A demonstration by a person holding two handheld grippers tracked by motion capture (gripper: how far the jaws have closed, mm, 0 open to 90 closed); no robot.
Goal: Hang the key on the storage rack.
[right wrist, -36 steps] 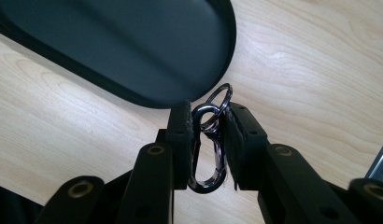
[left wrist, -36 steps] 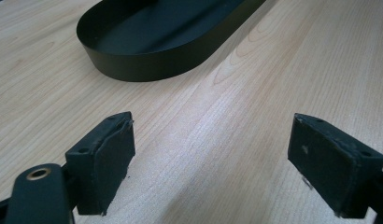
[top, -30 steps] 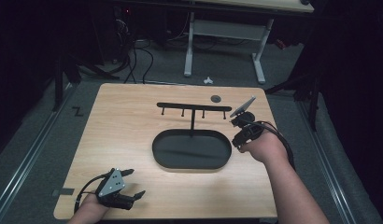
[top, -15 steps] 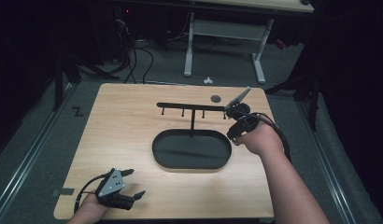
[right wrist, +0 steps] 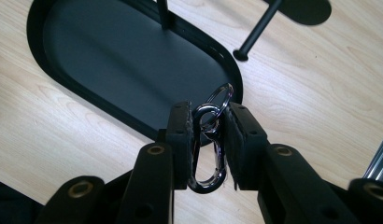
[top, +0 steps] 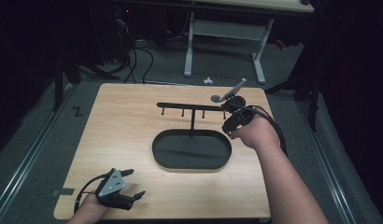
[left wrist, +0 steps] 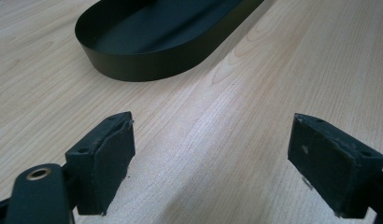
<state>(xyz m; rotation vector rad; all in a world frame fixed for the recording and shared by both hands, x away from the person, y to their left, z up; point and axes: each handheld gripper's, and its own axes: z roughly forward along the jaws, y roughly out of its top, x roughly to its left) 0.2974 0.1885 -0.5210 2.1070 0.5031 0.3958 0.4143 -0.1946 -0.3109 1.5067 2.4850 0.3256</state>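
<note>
A black oval tray [top: 159, 151] lies mid-table with a black rack [top: 189, 105] rising from it, its crossbar carrying several short pegs. My right gripper [top: 228, 105] hovers at the rack's right end, shut on a silver carabiner clip [right wrist: 209, 140] with a key ring [right wrist: 221, 95] on top. In the right gripper view a peg [right wrist: 258, 31] of the rack crosses above the tray [right wrist: 105, 56]. My left gripper [top: 133, 184] rests at the table's front left, open, with bare wood between its pads [left wrist: 112, 156]. The tray's wall [left wrist: 147, 65] lies ahead of it.
A small dark round disc [top: 216, 98] lies on the wooden table [top: 119, 121] behind the rack's right end. Beyond the table stand a white desk frame [top: 224, 32], cables on the floor and a small white object [top: 208, 80].
My right gripper has moved away from me and slightly left, from beside the tray up to the rack's right end, still holding the clip. The left gripper has stayed put.
</note>
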